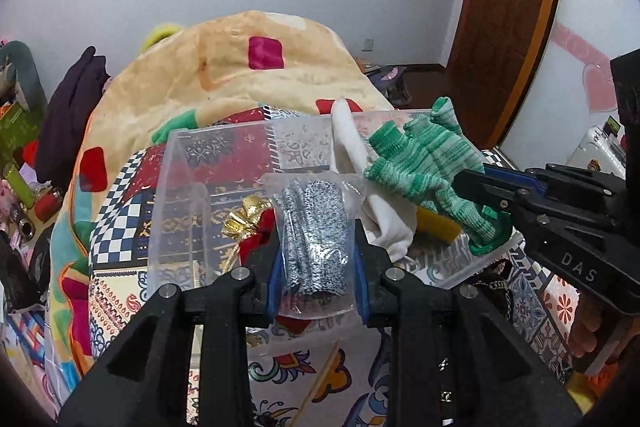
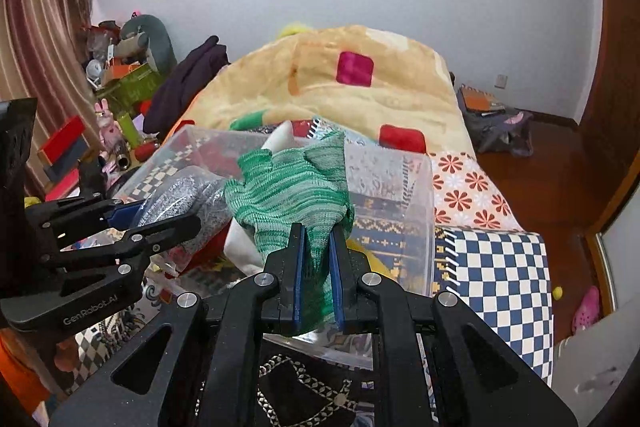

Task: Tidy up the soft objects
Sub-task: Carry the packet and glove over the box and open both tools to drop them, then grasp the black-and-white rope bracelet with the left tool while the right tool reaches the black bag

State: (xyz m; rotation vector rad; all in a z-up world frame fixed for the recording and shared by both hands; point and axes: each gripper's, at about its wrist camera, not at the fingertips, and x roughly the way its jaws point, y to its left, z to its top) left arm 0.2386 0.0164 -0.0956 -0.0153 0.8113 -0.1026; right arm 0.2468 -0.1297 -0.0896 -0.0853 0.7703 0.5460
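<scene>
Your left gripper (image 1: 316, 267) pinches a clear bag of grey knit gloves (image 1: 312, 239), held above the clear plastic bin (image 1: 180, 187) on the patterned bed. To its right, your right gripper (image 2: 316, 275) clamps a green knit glove (image 2: 288, 191) over that bin's right side.

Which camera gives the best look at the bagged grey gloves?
The left wrist view: the bagged grey gloves sit centred between the left gripper fingers. The right wrist view shows only part, beside the green glove.
</scene>
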